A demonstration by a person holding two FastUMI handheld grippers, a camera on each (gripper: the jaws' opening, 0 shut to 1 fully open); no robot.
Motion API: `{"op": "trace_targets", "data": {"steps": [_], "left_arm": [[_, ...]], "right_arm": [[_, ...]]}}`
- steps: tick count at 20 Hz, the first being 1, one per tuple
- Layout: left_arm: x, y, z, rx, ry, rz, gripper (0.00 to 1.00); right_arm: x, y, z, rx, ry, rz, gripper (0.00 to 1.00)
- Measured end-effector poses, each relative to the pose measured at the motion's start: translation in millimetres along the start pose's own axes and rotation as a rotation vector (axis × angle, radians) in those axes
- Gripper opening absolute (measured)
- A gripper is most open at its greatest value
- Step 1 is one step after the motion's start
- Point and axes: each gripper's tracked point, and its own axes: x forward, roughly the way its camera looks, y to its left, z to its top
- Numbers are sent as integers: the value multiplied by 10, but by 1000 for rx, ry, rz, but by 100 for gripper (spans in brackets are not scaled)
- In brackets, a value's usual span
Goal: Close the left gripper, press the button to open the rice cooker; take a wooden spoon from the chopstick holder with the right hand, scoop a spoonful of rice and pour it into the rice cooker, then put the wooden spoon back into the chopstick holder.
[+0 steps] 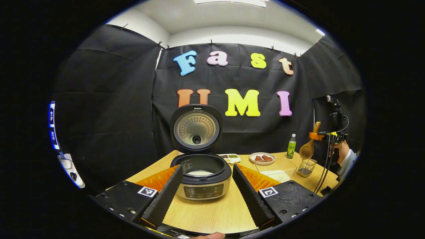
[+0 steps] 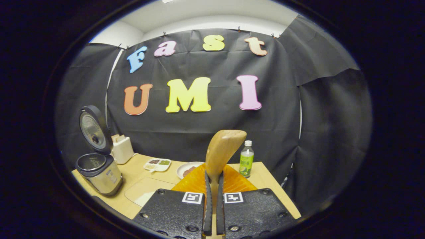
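Right now, left claw (image 1: 207,186) spread wide, fingers flanking the rice cooker (image 1: 201,177) from the near side, not touching it. Cooker sits on the wood surface (image 1: 212,212), lid (image 1: 196,128) standing upright and open, white rice visible in the inner pot. Clear tray (image 1: 275,171) with rice lies just right of the cooker. Wire chopstick holder (image 1: 306,167) stands right of that tray, near the surface edge. Wooden spoon (image 1: 308,146) hangs above the holder, bowl end down, clear of the basket, gripped by the right claw (image 1: 319,136); a hand and sleeve (image 1: 345,154) hold that tool. Behind the cooker to the right: small divided dish (image 1: 230,157), then a plate (image 1: 262,158) with reddish food, then a green bottle (image 1: 291,146) farthest right.

In the right gripper view, right claw (image 2: 213,186) pinches the spoon handle (image 2: 222,151) between both fingers, handle sticking up past the tips. Cooker sits far left, lid up; a white box (image 2: 122,149) stands just behind it, the bottle well to its right.
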Motion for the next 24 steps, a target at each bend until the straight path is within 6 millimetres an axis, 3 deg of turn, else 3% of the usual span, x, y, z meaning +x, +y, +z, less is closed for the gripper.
{"op": "trace_targets", "data": {"steps": [4, 7, 11, 13, 15, 22, 24], "left_arm": [[-47, 71, -45, -5, 1, 1, 95], [-70, 123, -69, -6, 6, 3, 96], [-84, 198, -101, -4, 7, 9, 96], [-75, 239, -131, -11, 12, 13, 95], [-73, 285, -169, -23, 16, 17, 96], [26, 479, -410, -35, 65, 50, 96], [59, 518, -447, -42, 74, 56, 96]], "right_arm": [[148, 510, -58, -16, 12, 44, 8], [310, 800, -269, -21, 57, 64, 8], [512, 985, -672, -69, 119, 34, 8], [591, 1027, -931, -88, 173, 10, 8], [673, 1077, -1046, -103, 187, 4, 8], [840, 824, -1027, -224, 115, -142, 8], [899, 839, -1131, -235, 124, -148, 8]]}}
